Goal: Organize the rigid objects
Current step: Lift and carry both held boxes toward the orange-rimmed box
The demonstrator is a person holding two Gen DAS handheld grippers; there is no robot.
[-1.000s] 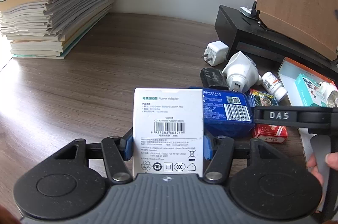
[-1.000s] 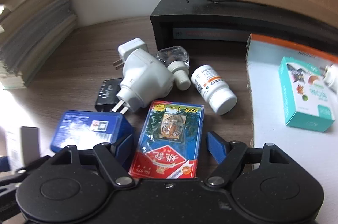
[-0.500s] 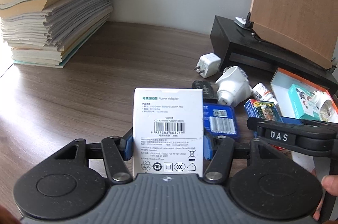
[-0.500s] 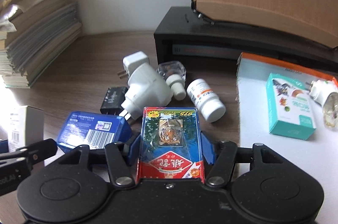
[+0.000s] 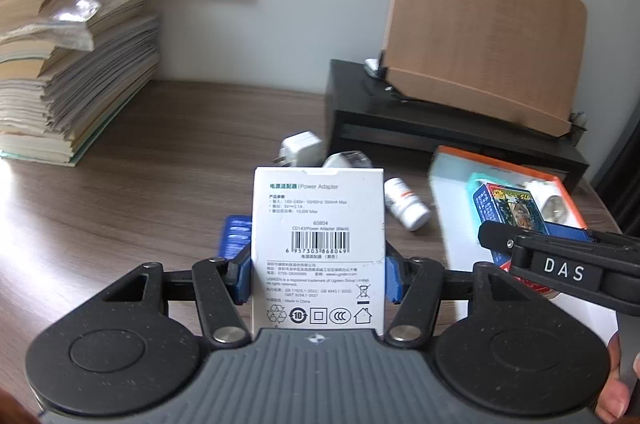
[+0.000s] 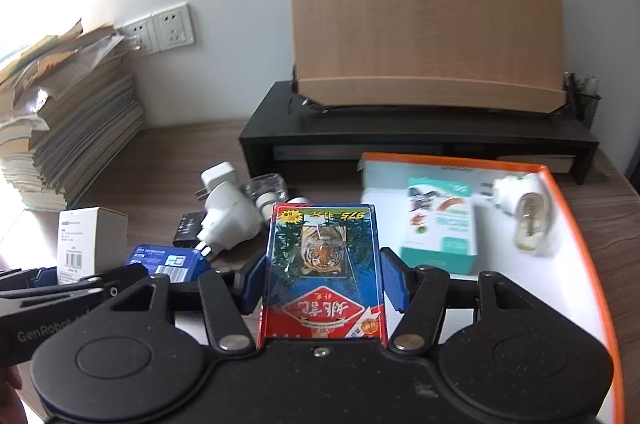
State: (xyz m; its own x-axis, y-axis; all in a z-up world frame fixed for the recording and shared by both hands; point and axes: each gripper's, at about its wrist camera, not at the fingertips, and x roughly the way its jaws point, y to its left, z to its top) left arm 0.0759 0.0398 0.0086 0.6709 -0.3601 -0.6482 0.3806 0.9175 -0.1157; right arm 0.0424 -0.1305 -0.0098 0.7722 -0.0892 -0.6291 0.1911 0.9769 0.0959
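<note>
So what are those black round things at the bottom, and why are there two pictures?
They are two hand-held grabbers, each with a camera looking along its blue fingers, so each picture comes from one grabber. The left grabber squeezes a white box. The right grabber squeezes a pack of tiger cards. Below, on the brown desk, lie white plugs, a pill bottle and a blue box. The tray holds a teal box.

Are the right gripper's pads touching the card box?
Touching. The right wrist view shows both blue pads pressed against the sides of the card box, which the right gripper holds above the desk.
</note>
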